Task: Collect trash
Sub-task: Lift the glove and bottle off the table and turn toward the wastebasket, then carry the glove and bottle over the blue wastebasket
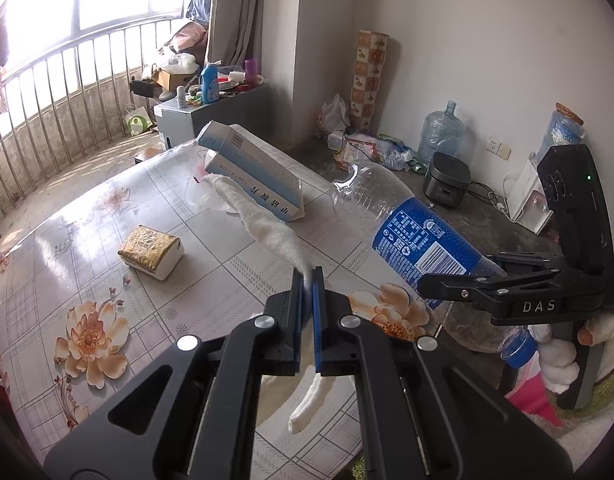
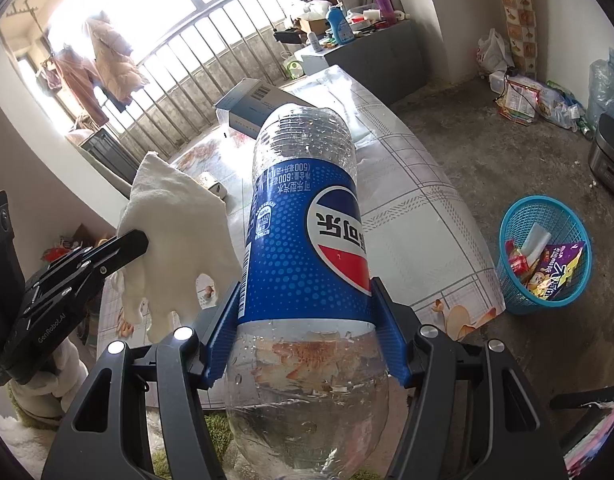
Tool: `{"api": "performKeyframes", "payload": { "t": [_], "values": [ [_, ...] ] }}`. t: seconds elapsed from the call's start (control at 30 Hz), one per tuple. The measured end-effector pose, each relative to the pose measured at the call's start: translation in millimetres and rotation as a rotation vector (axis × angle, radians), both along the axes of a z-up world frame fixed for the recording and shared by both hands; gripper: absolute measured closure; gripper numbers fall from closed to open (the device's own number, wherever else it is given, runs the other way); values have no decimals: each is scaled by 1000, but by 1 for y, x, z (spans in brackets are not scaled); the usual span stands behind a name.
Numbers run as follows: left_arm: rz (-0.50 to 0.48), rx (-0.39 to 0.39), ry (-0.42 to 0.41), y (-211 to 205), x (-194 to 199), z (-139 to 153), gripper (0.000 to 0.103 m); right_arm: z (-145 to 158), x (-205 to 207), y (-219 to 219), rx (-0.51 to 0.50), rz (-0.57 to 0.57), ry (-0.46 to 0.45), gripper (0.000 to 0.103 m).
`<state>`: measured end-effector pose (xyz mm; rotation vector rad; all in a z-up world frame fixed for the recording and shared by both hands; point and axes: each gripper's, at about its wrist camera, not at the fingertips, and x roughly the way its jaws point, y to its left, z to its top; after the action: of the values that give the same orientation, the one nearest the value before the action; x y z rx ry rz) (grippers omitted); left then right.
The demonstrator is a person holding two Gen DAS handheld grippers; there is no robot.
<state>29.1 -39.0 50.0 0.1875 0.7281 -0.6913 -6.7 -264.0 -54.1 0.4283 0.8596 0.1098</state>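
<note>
The right gripper bore "DAS" in white, the left gripper "GenRobot.AI", the plastic bottle carried the upside-down Pepsi logo with Chinese characters and "600" on its blue label, and the blue-and-white box showed Chinese print.

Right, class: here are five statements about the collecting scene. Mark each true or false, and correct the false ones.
1. The left tool is shut on a white glove. True.
2. The right tool holds a blue-labelled plastic bottle. True.
3. The blue basket stands on the table. False: it stands on the floor beside the table.
4. The basket holds nothing. False: wrappers already lie in it.
5. A gold-topped packet lies on the table. True.
</note>
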Motion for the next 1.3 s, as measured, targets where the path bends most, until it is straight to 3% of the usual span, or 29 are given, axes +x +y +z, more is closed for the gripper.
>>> {"api": "performKeyframes", "payload": {
  "t": [0.93,1.1,1.3],
  "values": [
    [-123,2,-18,-64,14,13,100,-11,-16,-49,78,-105,-30,42],
    [-177,-3,-29,-91,19,19,100,-9,-27,-81,84,-185,-49,42],
    [-269,-21,2,-141,33,22,100,-12,-53,-145,87,-370,-61,42]
  ]
}}
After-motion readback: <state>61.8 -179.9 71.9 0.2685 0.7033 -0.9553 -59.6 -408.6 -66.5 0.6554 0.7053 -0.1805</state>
